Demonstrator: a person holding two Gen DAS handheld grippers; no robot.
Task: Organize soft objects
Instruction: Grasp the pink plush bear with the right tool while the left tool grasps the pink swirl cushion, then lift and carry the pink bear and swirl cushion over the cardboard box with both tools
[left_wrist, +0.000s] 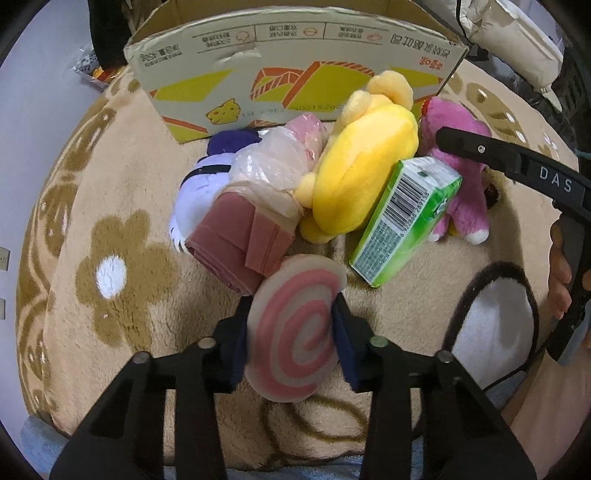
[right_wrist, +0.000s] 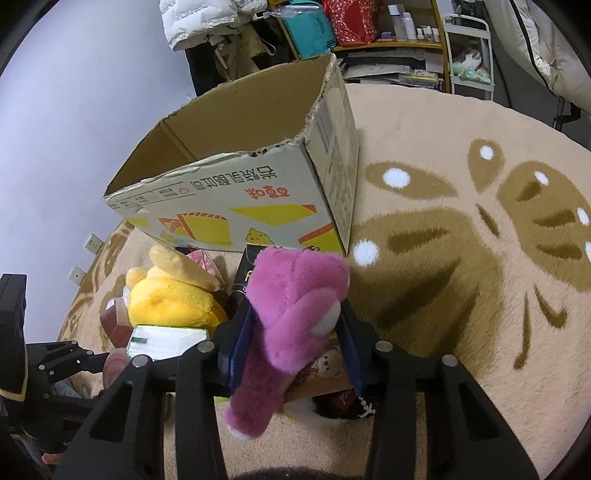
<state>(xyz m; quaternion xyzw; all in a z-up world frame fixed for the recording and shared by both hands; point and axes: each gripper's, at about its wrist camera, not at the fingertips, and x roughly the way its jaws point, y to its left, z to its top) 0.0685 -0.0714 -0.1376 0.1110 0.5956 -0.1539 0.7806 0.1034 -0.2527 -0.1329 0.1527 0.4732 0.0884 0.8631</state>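
Note:
My left gripper (left_wrist: 291, 328) is shut on a round pink-and-cream spiral plush (left_wrist: 295, 325), its pads pressing both sides. Beyond it on the rug lie a folded pink cloth (left_wrist: 236, 243), a plastic-wrapped pink item (left_wrist: 273, 158), a purple-and-white plush (left_wrist: 207, 177), a yellow plush (left_wrist: 362, 170), a green tissue pack (left_wrist: 402, 221) and a pink bear plush (left_wrist: 465, 192). My right gripper (right_wrist: 295, 332) is shut on that pink bear plush (right_wrist: 295, 317), lifted slightly over the rug. The open cardboard box (right_wrist: 236, 192) stands just behind the pile; its inside looks empty where visible.
A beige rug with brown flower patterns (right_wrist: 461, 258) covers the floor. A white patch with a dark rim (left_wrist: 491, 325) lies at right. A hand (left_wrist: 557, 280) holds the other gripper's handle. Shelves and clutter (right_wrist: 369, 37) stand behind the box. A printed bear picture (right_wrist: 325, 369) lies under the right gripper.

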